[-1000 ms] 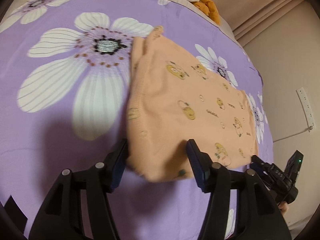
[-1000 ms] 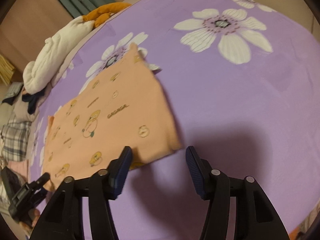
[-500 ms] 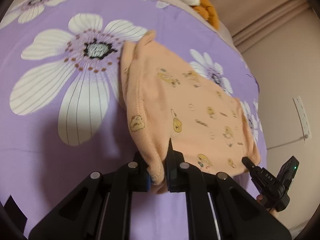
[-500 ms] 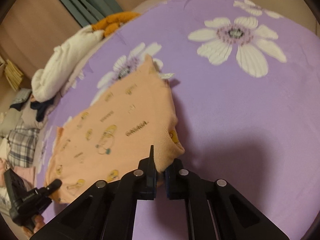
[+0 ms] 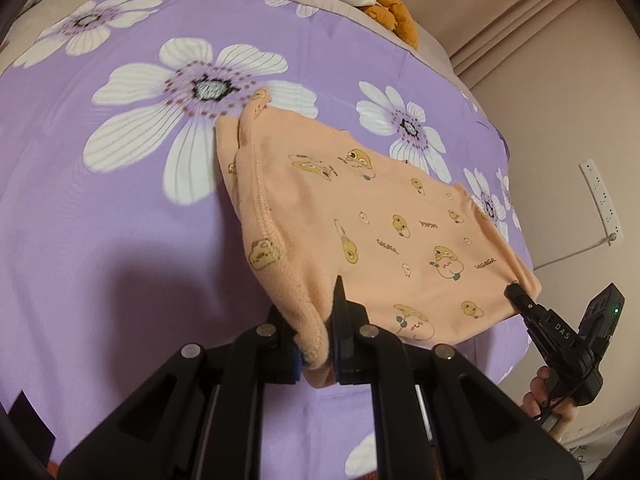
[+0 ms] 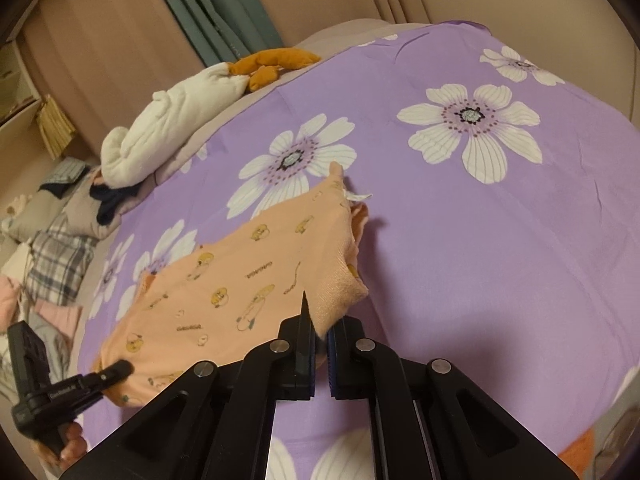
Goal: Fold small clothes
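Observation:
A small peach garment (image 5: 360, 220) with yellow cartoon prints lies on a purple flowered bedsheet (image 5: 100, 260). My left gripper (image 5: 316, 344) is shut on its near ribbed corner and lifts it off the sheet. My right gripper (image 6: 320, 344) is shut on the other near corner of the same garment (image 6: 240, 292), also raised. Each gripper shows in the other's view: the right one (image 5: 560, 340) at the garment's right corner, the left one (image 6: 60, 396) at its left corner. The far edge still rests on the sheet.
A white plush item (image 6: 172, 120) and an orange plush toy (image 6: 272, 64) lie at the bed's far edge. A pile of plaid and pink clothes (image 6: 52, 264) sits at the left. A wall with a power strip (image 5: 600, 200) borders the bed.
Both grippers went from open, beside the garment's near edge, to shut on its two near corners. They have lifted that edge up off the sheet.

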The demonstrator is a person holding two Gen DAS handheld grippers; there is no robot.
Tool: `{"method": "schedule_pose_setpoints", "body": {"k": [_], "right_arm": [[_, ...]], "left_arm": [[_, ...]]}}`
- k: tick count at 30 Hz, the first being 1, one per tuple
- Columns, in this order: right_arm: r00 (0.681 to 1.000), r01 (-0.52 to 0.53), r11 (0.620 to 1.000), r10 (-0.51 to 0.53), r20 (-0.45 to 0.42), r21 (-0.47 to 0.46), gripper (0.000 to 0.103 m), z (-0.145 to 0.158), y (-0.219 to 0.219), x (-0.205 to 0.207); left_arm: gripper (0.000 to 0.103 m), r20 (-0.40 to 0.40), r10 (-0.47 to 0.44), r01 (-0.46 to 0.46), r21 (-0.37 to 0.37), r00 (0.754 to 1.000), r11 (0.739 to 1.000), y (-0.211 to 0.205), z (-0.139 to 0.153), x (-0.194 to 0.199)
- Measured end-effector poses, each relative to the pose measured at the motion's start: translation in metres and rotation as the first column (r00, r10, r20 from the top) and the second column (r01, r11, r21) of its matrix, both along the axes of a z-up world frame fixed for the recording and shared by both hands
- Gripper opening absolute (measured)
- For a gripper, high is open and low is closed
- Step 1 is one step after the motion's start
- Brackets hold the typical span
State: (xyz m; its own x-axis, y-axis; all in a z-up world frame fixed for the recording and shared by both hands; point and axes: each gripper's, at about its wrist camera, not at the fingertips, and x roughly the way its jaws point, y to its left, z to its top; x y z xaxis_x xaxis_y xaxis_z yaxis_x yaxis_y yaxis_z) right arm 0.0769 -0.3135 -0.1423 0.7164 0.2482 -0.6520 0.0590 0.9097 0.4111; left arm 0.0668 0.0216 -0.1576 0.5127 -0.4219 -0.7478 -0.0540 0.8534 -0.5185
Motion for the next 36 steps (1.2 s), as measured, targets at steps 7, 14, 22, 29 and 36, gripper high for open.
{"method": "schedule_pose_setpoints", "body": {"k": [7, 14, 22, 29, 36], "right_arm": [[0.998, 0.018, 1.0, -0.017, -0.052, 0.017, 0.006, -0.015, -0.005, -0.01], [0.983, 0.074, 0.997, -0.069, -0.17, 0.02, 0.006, -0.047, -0.009, -0.001], [0.996, 0.041, 0.999, -0.042, -0.083, -0.022, 0.006, -0.013, 0.005, -0.003], [0.993, -0.091, 0.994, 0.095, 0.067, -0.058, 0.006, 0.035, 0.047, 0.0], [0.946, -0.295, 0.951, 0.304, 0.112, -0.092, 0.006, 0.047, 0.105, -0.003]], "left_arm": [[0.012, -0.047, 0.003, 0.0, 0.055, 0.999, 0.998, -0.001, -0.018, -0.012], [0.017, -0.092, 0.018, -0.01, 0.088, 0.996, 0.996, -0.002, -0.037, -0.008], [0.027, -0.072, 0.044, -0.034, 0.133, 0.996, 0.991, 0.004, -0.024, -0.011], [0.031, -0.034, 0.086, -0.08, 0.154, 0.996, 0.985, 0.017, -0.014, -0.02], [0.03, 0.018, 0.178, -0.177, 0.214, 0.984, 0.961, 0.038, 0.001, -0.031]]}}
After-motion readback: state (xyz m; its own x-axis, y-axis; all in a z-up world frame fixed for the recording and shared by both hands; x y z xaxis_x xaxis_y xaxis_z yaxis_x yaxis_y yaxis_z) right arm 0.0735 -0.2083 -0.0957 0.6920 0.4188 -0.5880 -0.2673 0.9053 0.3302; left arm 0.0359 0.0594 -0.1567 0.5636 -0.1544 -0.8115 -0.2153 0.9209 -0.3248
